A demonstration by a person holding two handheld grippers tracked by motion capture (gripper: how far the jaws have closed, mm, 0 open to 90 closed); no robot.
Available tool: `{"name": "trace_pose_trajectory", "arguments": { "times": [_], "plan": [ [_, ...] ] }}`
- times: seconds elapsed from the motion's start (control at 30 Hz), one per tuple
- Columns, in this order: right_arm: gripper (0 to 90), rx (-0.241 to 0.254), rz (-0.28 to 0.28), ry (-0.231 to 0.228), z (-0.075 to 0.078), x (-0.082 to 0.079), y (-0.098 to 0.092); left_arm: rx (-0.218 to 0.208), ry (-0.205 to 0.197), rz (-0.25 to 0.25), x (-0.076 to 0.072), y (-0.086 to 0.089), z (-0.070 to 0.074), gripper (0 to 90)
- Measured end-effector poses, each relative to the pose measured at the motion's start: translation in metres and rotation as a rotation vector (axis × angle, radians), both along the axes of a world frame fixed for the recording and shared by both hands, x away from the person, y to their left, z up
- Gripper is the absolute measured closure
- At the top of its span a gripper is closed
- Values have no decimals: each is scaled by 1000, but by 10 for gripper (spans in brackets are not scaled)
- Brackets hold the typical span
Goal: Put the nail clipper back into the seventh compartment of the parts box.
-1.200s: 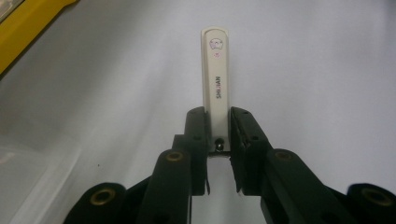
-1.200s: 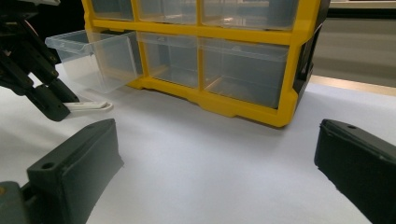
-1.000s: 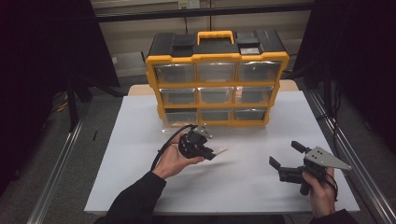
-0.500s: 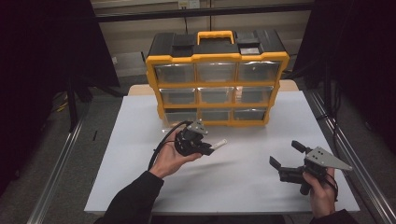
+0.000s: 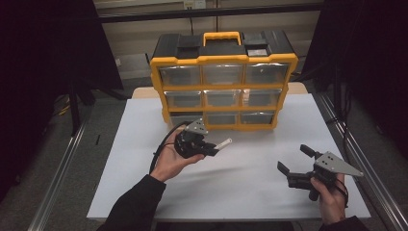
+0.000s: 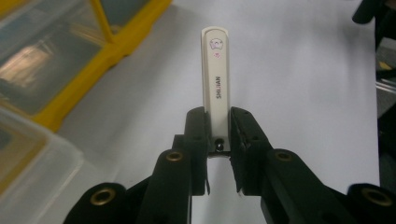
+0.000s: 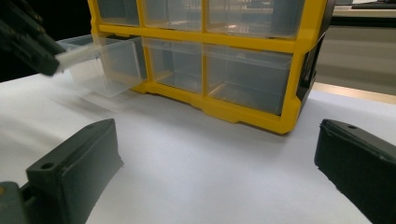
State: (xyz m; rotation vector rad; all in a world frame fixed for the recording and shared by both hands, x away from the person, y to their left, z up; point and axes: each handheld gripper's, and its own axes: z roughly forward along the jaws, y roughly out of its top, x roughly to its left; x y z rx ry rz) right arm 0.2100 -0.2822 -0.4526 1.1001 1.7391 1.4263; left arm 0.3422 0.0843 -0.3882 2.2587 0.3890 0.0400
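Observation:
My left gripper (image 5: 214, 148) (image 6: 218, 122) hangs above the white table (image 5: 240, 192), just in front of the organizer's bottom row. It is shut on one end of a slim white bar (image 5: 223, 143) (image 6: 215, 74) with a small print and lettering. The bar's free end points toward the right. The yellow and black organizer (image 5: 223, 82) (image 7: 243, 112) has clear drawers. Its bottom left drawer (image 7: 105, 65) (image 6: 28, 154) is pulled out. My right gripper (image 5: 294, 159) (image 7: 217, 140) stands open at the table's front right with nothing between its jaws.
The organizer stands at the back middle of the table, with a yellow carry handle (image 5: 222, 37) on top. Metal rails (image 5: 57, 173) run along both sides of the table. Bare white surface lies between the two grippers.
My left gripper has risen a little and moved toward the organizer with the white bar in it. The right gripper has stayed where it was.

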Motion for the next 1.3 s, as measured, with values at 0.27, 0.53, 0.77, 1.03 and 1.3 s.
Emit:
{"name": "trace_pose_trajectory", "arguments": {
  "times": [0.27,0.53,0.77,1.03,1.3],
  "plan": [
    [0,-3,0,0,0,0,0,-13,-15,19,3,12,10,781],
    [0,-5,5,1,0,0,0,-52,-42,58,3,19,19,781],
    [0,-4,2,-2,0,0,0,-65,-57,75,6,30,27,781],
    [0,1,8,-2,0,-1,0,-72,-93,108,10,47,38,781],
    [0,1,5,-5,0,-1,0,-81,-94,127,11,56,45,781]
  ]
}}
